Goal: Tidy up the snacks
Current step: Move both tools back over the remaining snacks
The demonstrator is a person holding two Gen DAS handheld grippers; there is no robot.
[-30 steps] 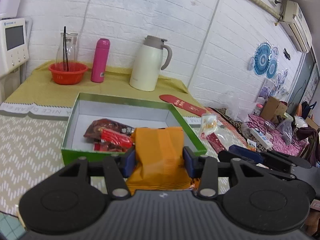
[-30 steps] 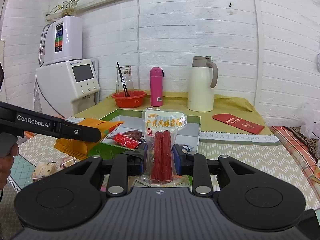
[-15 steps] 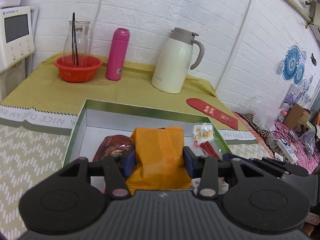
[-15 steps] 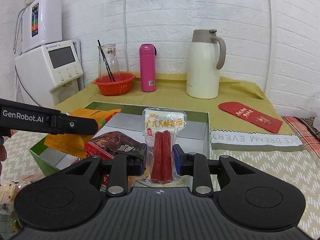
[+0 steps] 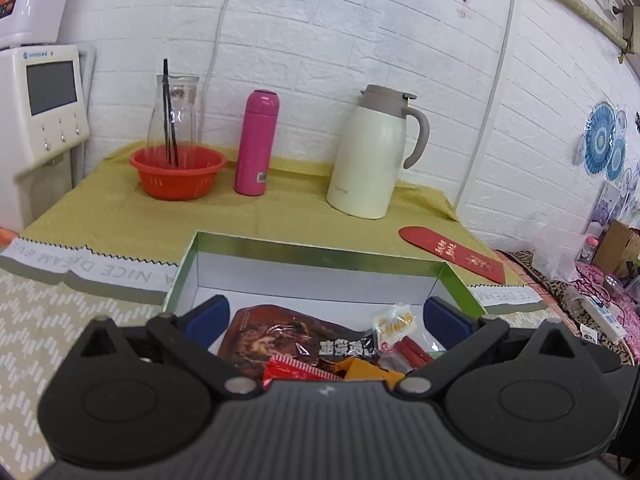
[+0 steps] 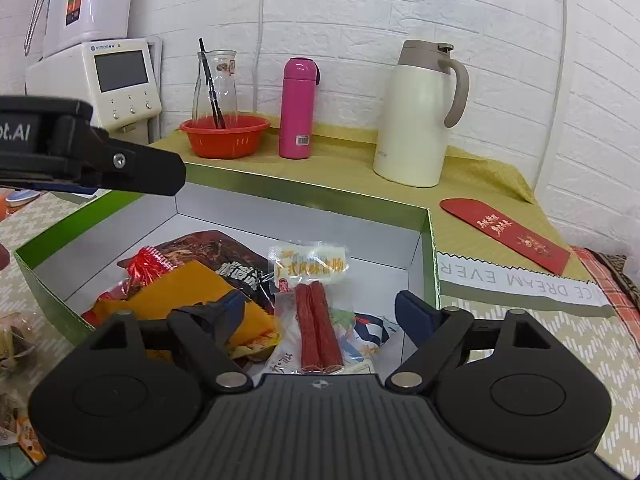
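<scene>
A green box with a white inside holds the snacks. In it lie an orange packet, a clear pack of red sausage sticks, a dark brown packet and a red wrapper. My left gripper is open and empty above the box; it also shows in the right wrist view. My right gripper is open and empty over the sausage pack.
On the yellow cloth behind the box stand a red bowl with a glass carafe, a pink bottle and a cream thermos jug. A red envelope lies right of the box. Loose snacks lie left of it.
Both grippers moved forward over the box and opened. The orange packet dropped from the left gripper and the sausage pack from the right gripper; both now lie in the box.
</scene>
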